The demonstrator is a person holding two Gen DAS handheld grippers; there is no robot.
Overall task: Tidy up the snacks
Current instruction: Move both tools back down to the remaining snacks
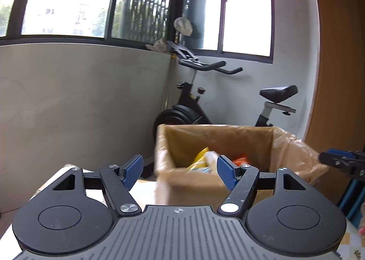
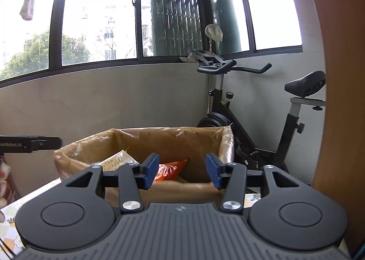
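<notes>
Ahead, both tools, left and right, gape empty before the snack-filled box.

You face overexposed daylit windows; fisheye bending curves the edges, and motion blur smears the left view's box.

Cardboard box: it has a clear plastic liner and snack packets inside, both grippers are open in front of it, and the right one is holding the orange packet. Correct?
Not quite. The right gripper holds nothing: in the right wrist view its jaws stand apart and empty, and the orange packet lies inside the cardboard box. The rest is right; the left gripper is open too.
</notes>
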